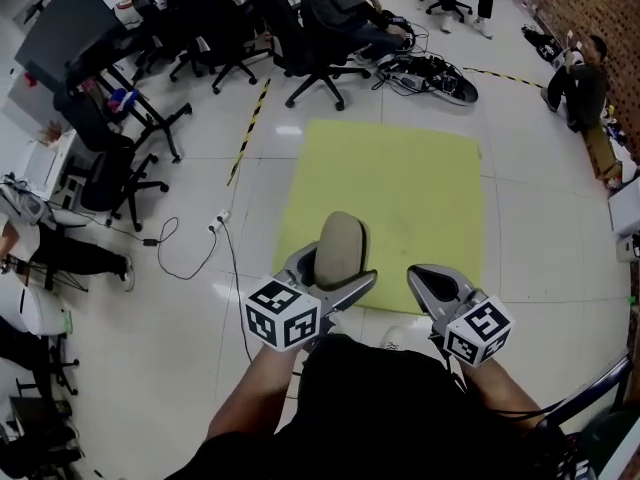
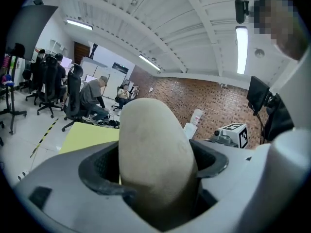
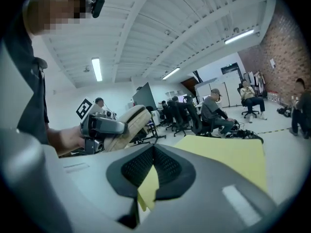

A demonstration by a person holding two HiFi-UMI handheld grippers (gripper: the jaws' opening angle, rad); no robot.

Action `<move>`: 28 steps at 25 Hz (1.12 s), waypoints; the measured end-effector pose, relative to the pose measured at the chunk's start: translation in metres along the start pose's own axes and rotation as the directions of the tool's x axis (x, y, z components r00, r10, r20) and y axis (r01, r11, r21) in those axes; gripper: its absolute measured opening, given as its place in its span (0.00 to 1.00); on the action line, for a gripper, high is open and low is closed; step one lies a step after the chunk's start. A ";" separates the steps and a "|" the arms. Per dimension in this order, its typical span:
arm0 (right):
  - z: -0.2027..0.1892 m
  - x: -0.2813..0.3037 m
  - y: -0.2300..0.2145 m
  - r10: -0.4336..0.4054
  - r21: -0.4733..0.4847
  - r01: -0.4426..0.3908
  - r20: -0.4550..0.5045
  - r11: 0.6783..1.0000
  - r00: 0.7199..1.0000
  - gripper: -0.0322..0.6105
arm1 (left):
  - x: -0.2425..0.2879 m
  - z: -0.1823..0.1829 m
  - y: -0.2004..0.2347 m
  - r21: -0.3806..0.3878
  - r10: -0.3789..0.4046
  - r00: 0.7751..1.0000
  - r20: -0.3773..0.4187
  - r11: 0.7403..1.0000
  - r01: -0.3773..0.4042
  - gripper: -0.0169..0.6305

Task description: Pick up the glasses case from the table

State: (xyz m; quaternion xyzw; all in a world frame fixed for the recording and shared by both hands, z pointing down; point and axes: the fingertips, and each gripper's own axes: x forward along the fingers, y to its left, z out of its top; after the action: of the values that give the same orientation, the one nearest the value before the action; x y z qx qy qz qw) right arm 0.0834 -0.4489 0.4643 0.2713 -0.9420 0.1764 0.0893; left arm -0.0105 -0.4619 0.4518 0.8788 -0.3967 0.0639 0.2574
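Glasses case (image 1: 340,250) is in my left gripper (image 1: 332,278), whose jaws press on its two flanks around the lower half. Its long axis runs out along the jaws, so the rounded end sticks forward past their tips and away from my body. My right gripper (image 1: 430,286) hangs just beside it at about the same height, apart from the case, its jaws pressed together on nothing. That makes the left side the only one bearing the case, and the right has to cross leftward if I want a second hold. Judging by this, the pick-up itself is done: the case rides in the air, touching no surface, and no table shows in any view. Below and ahead lies a yellow mat (image 1: 390,188) on the tiled floor, bare and open. A loose cable (image 1: 190,258) trails to my left, and office chairs (image 1: 310,58) with a seated person (image 1: 345,8) stand well beyond the mat's far edge.
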 end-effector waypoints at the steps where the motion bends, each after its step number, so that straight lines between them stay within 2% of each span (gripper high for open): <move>1: -0.001 -0.005 0.000 0.006 -0.009 -0.006 0.003 1.000 1.000 0.05 | -0.001 -0.002 -0.007 0.002 0.002 1.000 0.012 1.000 -0.002 0.69; 4: -0.009 -0.016 -0.001 0.014 -0.022 -0.014 0.004 1.000 1.000 0.05 | -0.002 -0.012 -0.024 -0.009 0.003 0.999 0.041 1.000 -0.002 0.69; 10: -0.011 -0.024 0.006 -0.033 0.022 0.032 0.037 0.999 0.999 0.05 | -0.004 -0.049 -0.033 -0.084 -0.031 0.999 -0.011 0.996 0.030 0.70; 14: -0.015 -0.026 0.022 -0.080 0.020 0.080 0.038 0.997 0.996 0.05 | -0.013 -0.044 -0.035 -0.052 -0.075 0.997 -0.002 0.996 0.075 0.70; 18: -0.017 -0.024 0.039 -0.143 0.064 0.140 0.052 0.988 0.988 0.05 | -0.032 -0.039 -0.033 0.005 -0.109 0.994 -0.019 0.994 0.109 0.69; 28: -0.022 -0.003 0.109 -0.280 0.085 0.273 0.077 0.958 0.957 0.05 | -0.093 -0.042 -0.012 0.028 -0.227 0.972 -0.065 0.973 0.229 0.69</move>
State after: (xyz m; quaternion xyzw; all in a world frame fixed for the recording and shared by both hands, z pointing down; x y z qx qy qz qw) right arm 0.0281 -0.3532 0.4532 0.4109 -0.8907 0.1845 0.0611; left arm -0.0609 -0.3722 0.4534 0.9205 -0.2839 0.0678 0.2597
